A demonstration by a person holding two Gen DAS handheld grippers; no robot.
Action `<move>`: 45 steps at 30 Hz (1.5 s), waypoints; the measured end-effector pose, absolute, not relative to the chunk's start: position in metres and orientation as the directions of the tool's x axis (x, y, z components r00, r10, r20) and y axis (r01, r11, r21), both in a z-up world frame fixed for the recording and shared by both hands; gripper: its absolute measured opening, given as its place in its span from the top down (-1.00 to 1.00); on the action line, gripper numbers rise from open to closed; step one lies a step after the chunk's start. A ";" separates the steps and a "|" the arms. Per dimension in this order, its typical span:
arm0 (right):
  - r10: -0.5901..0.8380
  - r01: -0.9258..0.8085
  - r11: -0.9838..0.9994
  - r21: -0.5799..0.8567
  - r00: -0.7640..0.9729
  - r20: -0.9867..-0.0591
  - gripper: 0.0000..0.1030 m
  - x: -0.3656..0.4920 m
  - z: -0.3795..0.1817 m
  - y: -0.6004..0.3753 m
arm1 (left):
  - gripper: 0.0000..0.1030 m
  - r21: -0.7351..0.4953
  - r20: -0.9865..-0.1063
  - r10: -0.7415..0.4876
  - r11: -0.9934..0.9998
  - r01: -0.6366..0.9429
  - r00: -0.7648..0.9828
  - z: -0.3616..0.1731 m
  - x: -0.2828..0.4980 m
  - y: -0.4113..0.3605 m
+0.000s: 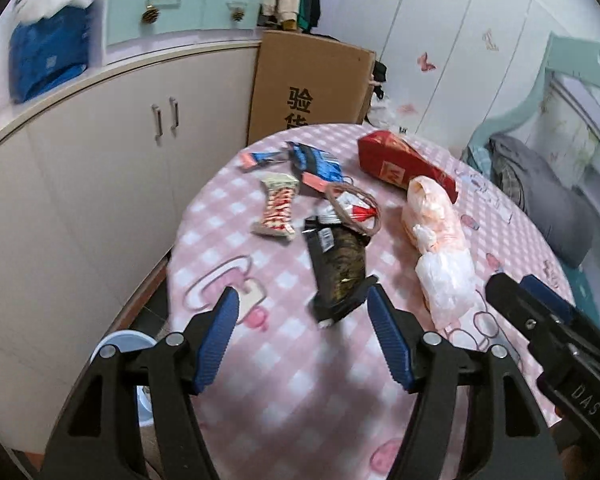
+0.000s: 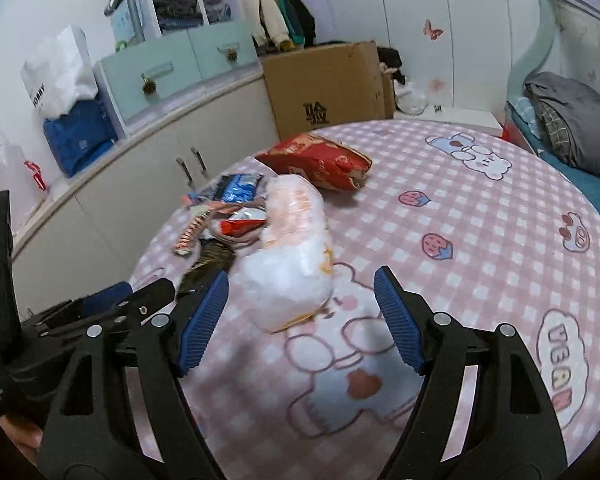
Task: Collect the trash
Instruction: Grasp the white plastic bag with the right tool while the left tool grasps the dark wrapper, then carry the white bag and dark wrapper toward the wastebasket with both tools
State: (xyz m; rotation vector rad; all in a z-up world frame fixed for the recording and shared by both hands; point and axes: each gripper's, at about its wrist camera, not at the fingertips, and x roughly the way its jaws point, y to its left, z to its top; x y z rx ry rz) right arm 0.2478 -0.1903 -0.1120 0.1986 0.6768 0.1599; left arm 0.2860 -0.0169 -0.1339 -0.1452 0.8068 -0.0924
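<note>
surface: pink checked table [image 1: 284, 360] | on it: red bag [image 1: 404, 164]; black wrapper [image 1: 340, 268]; pale plastic bag [image 1: 440, 248]; small wrappers [image 1: 296, 184]

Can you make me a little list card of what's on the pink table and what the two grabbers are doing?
table: round table with a pink checked cloth
trash: red bag, orange-white plastic bag, dark wrapper, blue wrapper, red-white wrapper
left gripper: open, empty, dark wrapper just ahead of it
right gripper: open, empty, plastic bag just ahead of it
behind the table: cardboard box, white cabinet
</note>
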 end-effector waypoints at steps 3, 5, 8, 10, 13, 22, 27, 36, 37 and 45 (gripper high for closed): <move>0.233 -0.088 0.964 0.252 0.737 -0.634 -0.45 0.264 -0.122 -0.194 | -0.02 -0.136 -0.730 -0.127 0.990 0.039 0.672 -0.139 0.300 -0.025; 0.265 -0.095 0.953 0.287 0.716 -0.646 -0.45 0.274 -0.126 -0.196 | 0.00 -0.137 -0.738 -0.137 0.989 0.053 0.661 -0.143 0.307 -0.031; 0.240 -0.090 0.963 0.252 0.707 -0.665 -0.45 0.286 -0.126 -0.194 | 0.19 -0.137 -0.746 -0.151 0.988 0.072 0.649 -0.146 0.311 -0.036; 0.251 -0.098 0.962 0.254 0.683 -0.686 -0.45 0.295 -0.129 -0.191 | 0.35 -0.126 -0.747 -0.153 0.988 0.088 0.647 -0.147 0.311 -0.039; 0.275 -0.116 0.957 0.266 0.654 -0.705 -0.33 0.301 -0.135 -0.188 | 0.58 -0.134 -0.748 -0.166 0.986 0.099 0.643 -0.148 0.310 -0.039; 0.286 -0.148 0.956 0.253 0.666 -0.689 0.37 0.284 -0.129 -0.185 | 0.66 -0.197 -0.754 -0.239 0.971 0.136 0.612 -0.138 0.288 -0.027; 0.298 -0.164 0.952 0.259 0.694 -0.655 0.37 0.259 -0.118 -0.185 | 0.66 -0.254 -0.747 -0.311 0.950 0.179 0.587 -0.130 0.267 -0.021; 0.410 -0.293 0.912 0.288 0.701 -0.584 0.37 0.230 -0.082 -0.160 | 0.66 -0.238 -0.778 -0.319 0.947 0.216 0.541 -0.136 0.232 -0.017; 0.426 -0.310 0.904 0.294 0.699 -0.574 0.37 0.228 -0.080 -0.154 | 0.67 -0.231 -0.782 -0.314 0.948 0.217 0.538 -0.137 0.230 -0.015; 0.413 -0.360 0.903 0.234 0.581 -0.701 0.38 0.254 -0.115 -0.091 | 0.66 -0.198 -0.790 -0.274 0.961 0.195 0.549 -0.137 0.218 0.002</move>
